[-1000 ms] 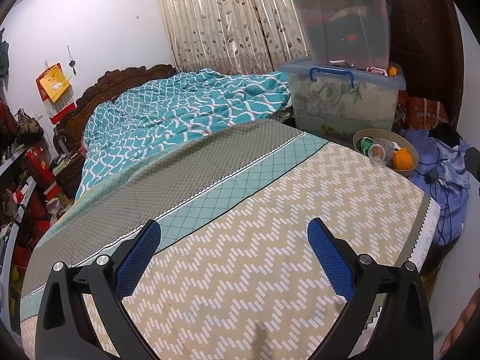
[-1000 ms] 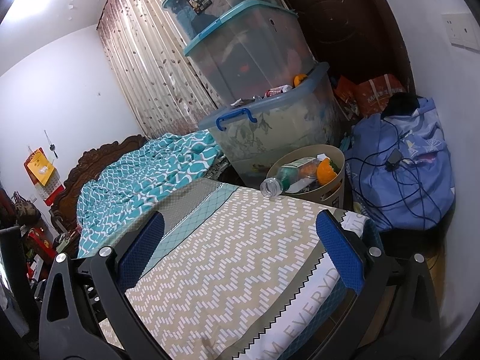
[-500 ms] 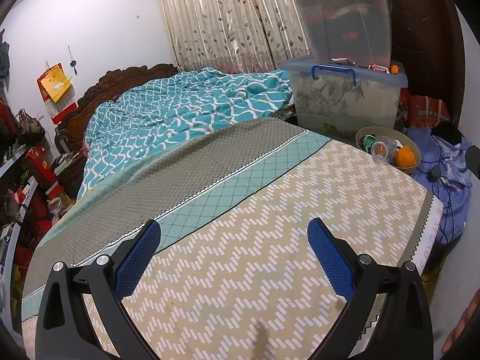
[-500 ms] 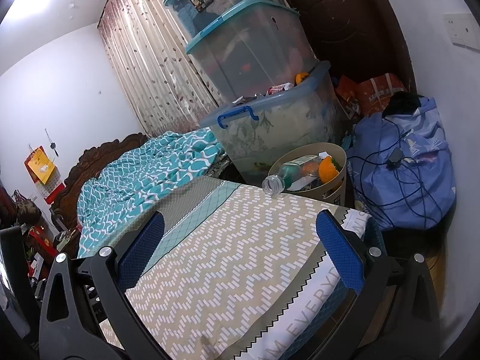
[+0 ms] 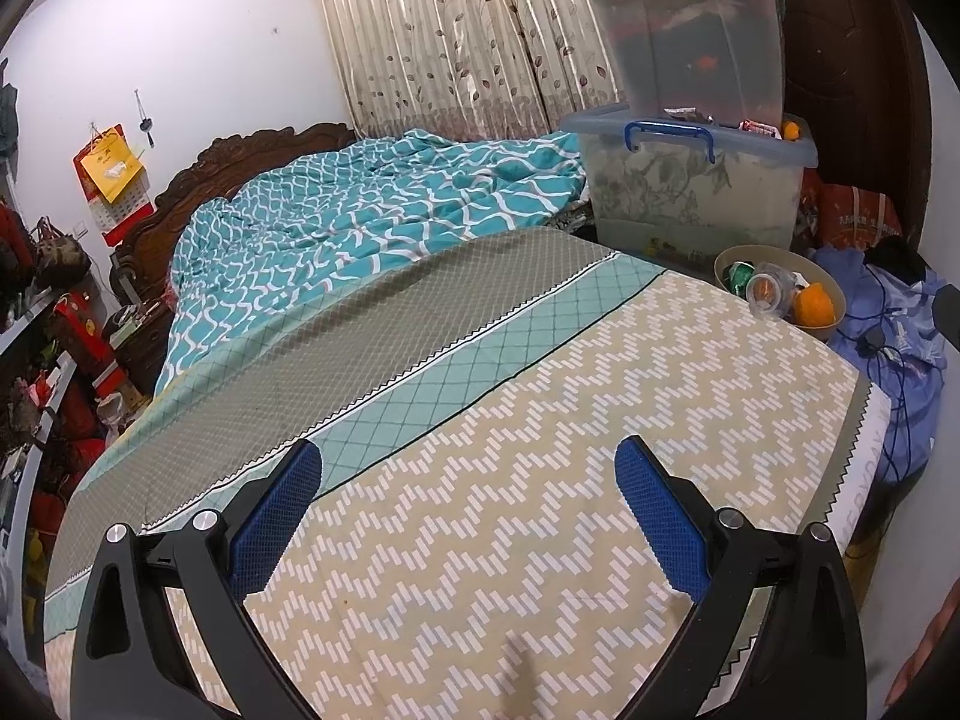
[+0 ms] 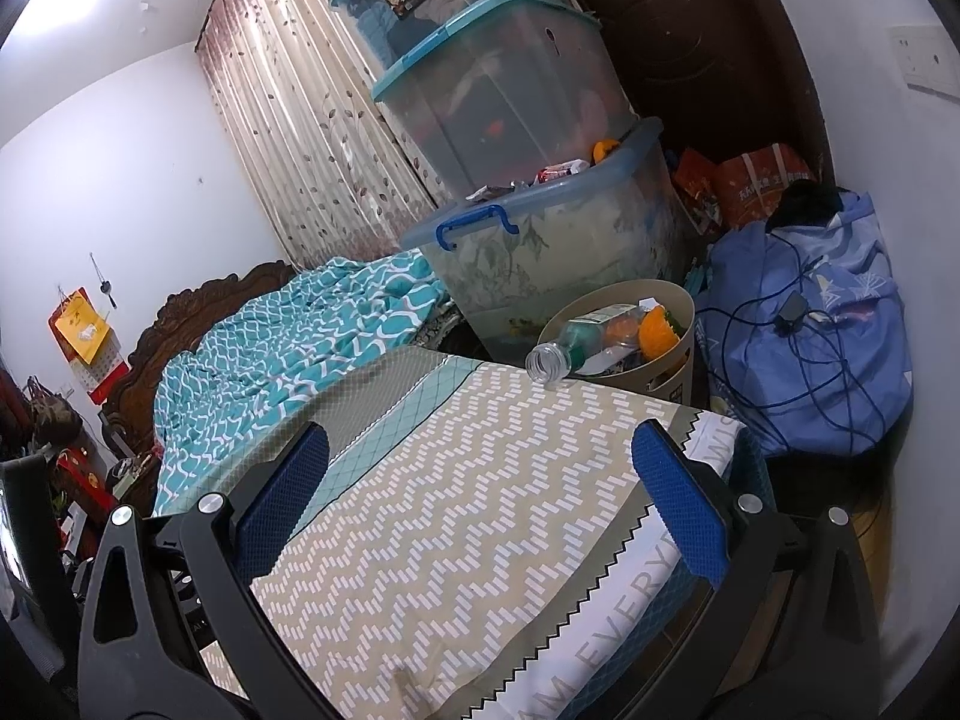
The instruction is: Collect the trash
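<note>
The left gripper point(image 5: 467, 483) had its blue-padded fingers point(image 5: 277, 516) spread wide with nothing between them, held above the zigzag-patterned bedspread point(image 5: 540, 450). The right gripper point(image 6: 480, 468) was likewise wide open and empty, its blue pads point(image 6: 678, 498) framing the corner of the same bedspread point(image 6: 480, 510), where a white hem with grey lettering ran along the mattress edge. Beyond the fingers, off the far corner of the bed, stood a beige trash bin point(image 6: 672, 375), seen from the left wrist as a round rim point(image 5: 834, 294) just past the bedspread. It held the collected trash: a clear plastic bottle point(image 6: 561, 354) that lay tilted with its open neck jutting over the rim toward the bed, and a piece of orange peel point(image 6: 657, 327) beside it; from the left wrist the bottle point(image 5: 765, 288) showed mouth-on next to the orange piece point(image 5: 813, 306) and a green wrapper point(image 5: 741, 273). Right behind the bin sat a stack of clear storage boxes point(image 6: 540, 222), the bottom one with a blue handle and small items scattered on its lid, two teal-lidded ones piled above it. To the right of the bin a blue bag point(image 6: 822, 324) slumped against the wall with dark cables draped over it. A teal and white quilt point(image 5: 372, 222) lay bunched at the head of the bed under a carved wooden headboard point(image 5: 240, 156), with patterned curtains point(image 5: 456, 36) behind
</note>
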`<state>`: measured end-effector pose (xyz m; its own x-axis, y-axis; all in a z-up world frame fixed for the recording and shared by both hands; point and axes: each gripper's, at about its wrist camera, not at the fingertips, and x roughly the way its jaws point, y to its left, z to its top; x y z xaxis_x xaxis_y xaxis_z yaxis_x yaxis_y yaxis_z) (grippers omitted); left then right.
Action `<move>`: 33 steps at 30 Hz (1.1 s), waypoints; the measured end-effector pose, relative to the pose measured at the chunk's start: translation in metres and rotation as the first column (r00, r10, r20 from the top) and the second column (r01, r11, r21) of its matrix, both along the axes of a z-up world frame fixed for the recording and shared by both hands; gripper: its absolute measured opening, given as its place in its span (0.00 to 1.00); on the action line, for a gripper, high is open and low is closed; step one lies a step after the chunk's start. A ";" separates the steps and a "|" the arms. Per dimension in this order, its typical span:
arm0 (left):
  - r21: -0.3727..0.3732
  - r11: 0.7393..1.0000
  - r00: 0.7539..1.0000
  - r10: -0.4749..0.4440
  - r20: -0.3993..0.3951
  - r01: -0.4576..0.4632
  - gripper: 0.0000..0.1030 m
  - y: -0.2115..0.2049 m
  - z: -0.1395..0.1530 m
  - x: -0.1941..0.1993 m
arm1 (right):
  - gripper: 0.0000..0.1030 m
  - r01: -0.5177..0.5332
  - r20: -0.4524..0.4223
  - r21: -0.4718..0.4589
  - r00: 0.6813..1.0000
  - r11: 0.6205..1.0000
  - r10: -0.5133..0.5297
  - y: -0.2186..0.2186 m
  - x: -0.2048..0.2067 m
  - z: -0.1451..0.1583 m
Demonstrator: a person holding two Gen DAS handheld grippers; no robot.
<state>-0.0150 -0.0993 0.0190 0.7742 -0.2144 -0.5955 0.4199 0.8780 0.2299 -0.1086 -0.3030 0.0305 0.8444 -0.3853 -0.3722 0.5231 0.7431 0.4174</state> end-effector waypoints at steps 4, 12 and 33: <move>0.003 1.000 1.000 0.000 -0.003 0.000 0.92 0.000 -0.001 0.001 | 0.97 -0.001 -0.001 0.000 1.000 1.000 0.001 0.001 0.000 -0.001; 0.003 1.000 1.000 -0.003 -0.008 0.003 0.92 -0.001 -0.003 0.002 | 0.97 0.000 0.000 0.001 1.000 1.000 0.000 0.001 0.000 -0.001; 0.008 1.000 1.000 -0.008 -0.013 0.008 0.92 -0.002 -0.006 0.002 | 0.97 0.000 -0.001 0.003 1.000 1.000 0.000 0.000 0.001 -0.002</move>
<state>-0.0134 -0.1018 0.0133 0.7646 -0.2155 -0.6075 0.4297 0.8729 0.2312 -0.1079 -0.3025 0.0290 0.8441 -0.3840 -0.3741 0.5233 0.7421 0.4189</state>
